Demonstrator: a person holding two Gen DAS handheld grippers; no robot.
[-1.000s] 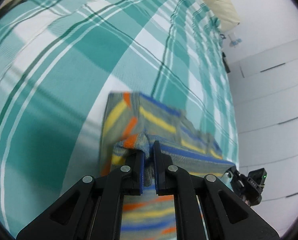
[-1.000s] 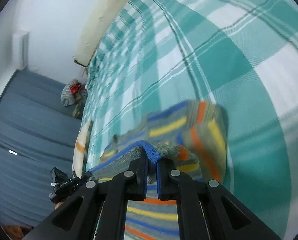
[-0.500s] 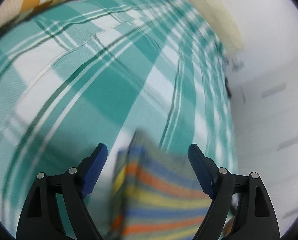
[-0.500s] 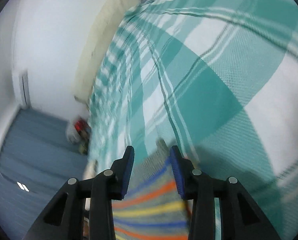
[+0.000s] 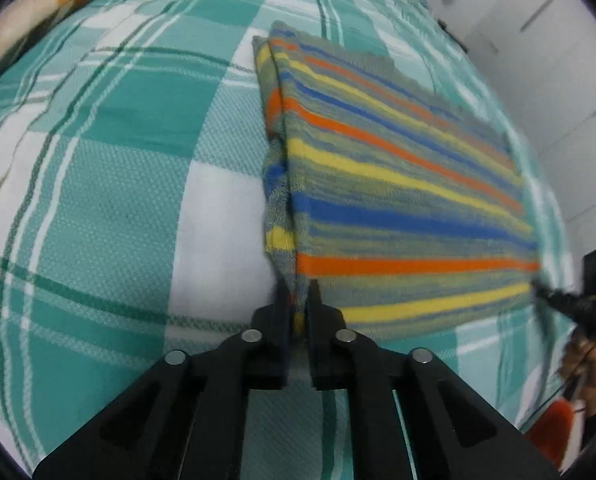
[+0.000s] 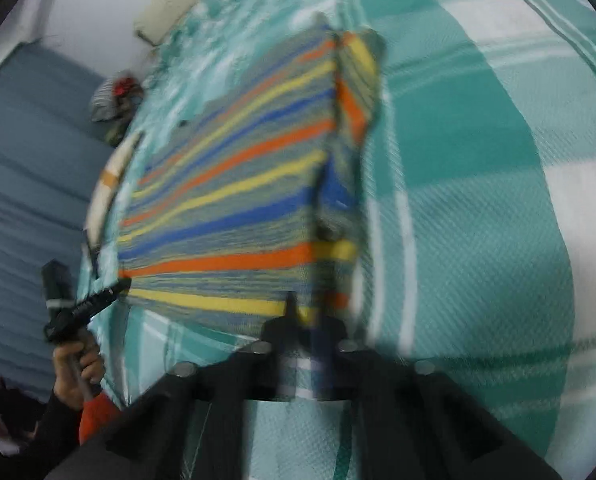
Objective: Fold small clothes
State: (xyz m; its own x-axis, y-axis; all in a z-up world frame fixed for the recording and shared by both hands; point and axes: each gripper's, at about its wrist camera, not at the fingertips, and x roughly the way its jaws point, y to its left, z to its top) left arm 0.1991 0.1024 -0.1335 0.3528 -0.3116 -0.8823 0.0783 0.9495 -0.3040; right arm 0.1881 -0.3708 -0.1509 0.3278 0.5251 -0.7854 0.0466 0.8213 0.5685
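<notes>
- Even, soft indoor light, no glare.
- Left wrist view fairly sharp; striped garment (image 5: 398, 184) slightly smeared twd right edge.
- Right wrist view heavy motion blur.
- Fisheye bends bedspread (image 5: 118, 168) checks; dark vignette at corners.

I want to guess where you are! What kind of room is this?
Probably a bedroom: the striped garment lies on a bed's teal plaid sheet, a pillow beside it, closet doors behind.
</notes>
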